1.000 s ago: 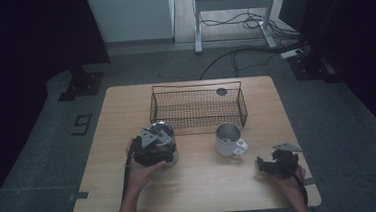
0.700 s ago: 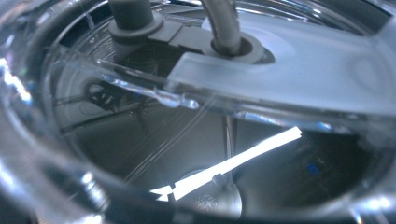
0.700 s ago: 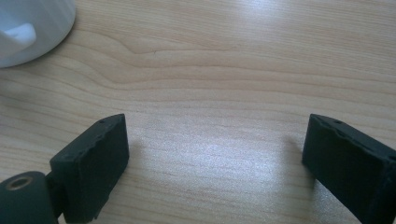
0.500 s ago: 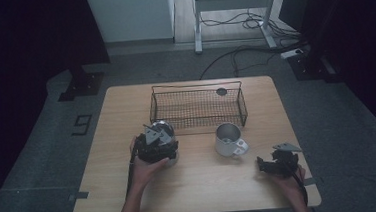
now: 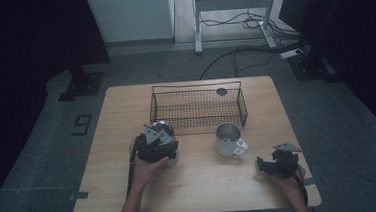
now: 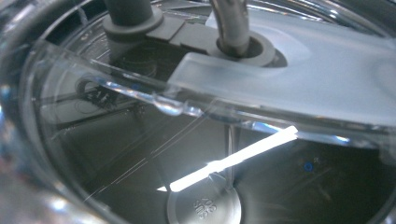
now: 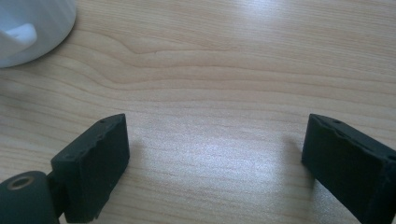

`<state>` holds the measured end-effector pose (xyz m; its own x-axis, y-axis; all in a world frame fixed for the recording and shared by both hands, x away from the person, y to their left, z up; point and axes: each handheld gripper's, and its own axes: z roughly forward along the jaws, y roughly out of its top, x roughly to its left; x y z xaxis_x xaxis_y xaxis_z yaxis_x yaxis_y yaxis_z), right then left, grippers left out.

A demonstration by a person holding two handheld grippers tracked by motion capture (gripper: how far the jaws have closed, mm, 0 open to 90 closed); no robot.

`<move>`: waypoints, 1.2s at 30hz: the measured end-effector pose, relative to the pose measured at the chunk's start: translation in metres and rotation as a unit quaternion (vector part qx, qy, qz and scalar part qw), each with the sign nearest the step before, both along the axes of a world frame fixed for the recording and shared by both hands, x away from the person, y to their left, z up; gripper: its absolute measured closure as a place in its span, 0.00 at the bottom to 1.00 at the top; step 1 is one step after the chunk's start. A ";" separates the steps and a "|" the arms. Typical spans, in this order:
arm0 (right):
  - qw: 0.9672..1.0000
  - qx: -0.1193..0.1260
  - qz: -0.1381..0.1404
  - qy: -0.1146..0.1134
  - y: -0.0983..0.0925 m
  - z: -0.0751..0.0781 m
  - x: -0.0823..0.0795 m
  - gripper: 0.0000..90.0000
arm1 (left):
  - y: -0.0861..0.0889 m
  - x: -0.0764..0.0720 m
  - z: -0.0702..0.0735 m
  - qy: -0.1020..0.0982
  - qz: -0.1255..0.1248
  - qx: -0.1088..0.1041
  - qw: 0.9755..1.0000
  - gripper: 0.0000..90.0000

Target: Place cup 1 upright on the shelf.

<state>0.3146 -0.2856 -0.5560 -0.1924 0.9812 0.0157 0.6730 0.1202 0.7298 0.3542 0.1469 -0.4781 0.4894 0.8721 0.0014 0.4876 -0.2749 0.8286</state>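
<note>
Wood-grain surface [image 5: 201,185] carries everything here, so treat its edges as your map. The black wire-mesh basket [image 5: 194,85] sits along the far edge, centred, with a small dark round disc [image 5: 221,91] inside it towards its right end.

The step in hand looks to be taking hold of the clear, shiny round vessel [image 5: 165,129]. It stands left of centre, just in front of the basket's left end. Your left gripper [image 5: 154,141] is right on top of it, and its jaws have just been closing. The left gripper view looks straight through the clear wall at a frosted strip and a metal wire fitting. I cannot tell whether the pads press on anything yet, or what lies between them. Close slowly, since a smooth curved wall of that kind would likely slip or tip under an off-centre squeeze. Keep the hand level and mind the basket close behind.

The pale metal mug [image 5: 228,138] stands right of centre, handle turned towards the front right corner, well apart from the vessel. Your right gripper [image 5: 265,164] rests near the front right corner with its jaws spread wide over bare wood and nothing between them. Leave it parked there, clear of the mug.

For writing, a round embossed stamp [image 6: 204,205] shows at the vessel's base. It carries characters that may be digits, too soft to read surely. I see no brand or label elsewhere.
</note>
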 end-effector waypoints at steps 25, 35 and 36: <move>1.000 0.000 0.000 0.000 0.000 0.000 0.000 0.08 | 0.006 -0.002 0.023 -0.007 0.001 -0.015 1.000 0.05; 1.000 0.000 0.000 0.000 0.000 0.000 0.000 0.08 | 0.009 0.000 0.040 -0.014 0.001 -0.026 1.000 0.05; 1.000 0.000 0.000 0.000 0.000 0.000 0.000 0.08 | 0.009 0.000 0.041 -0.015 0.001 -0.026 1.000 0.05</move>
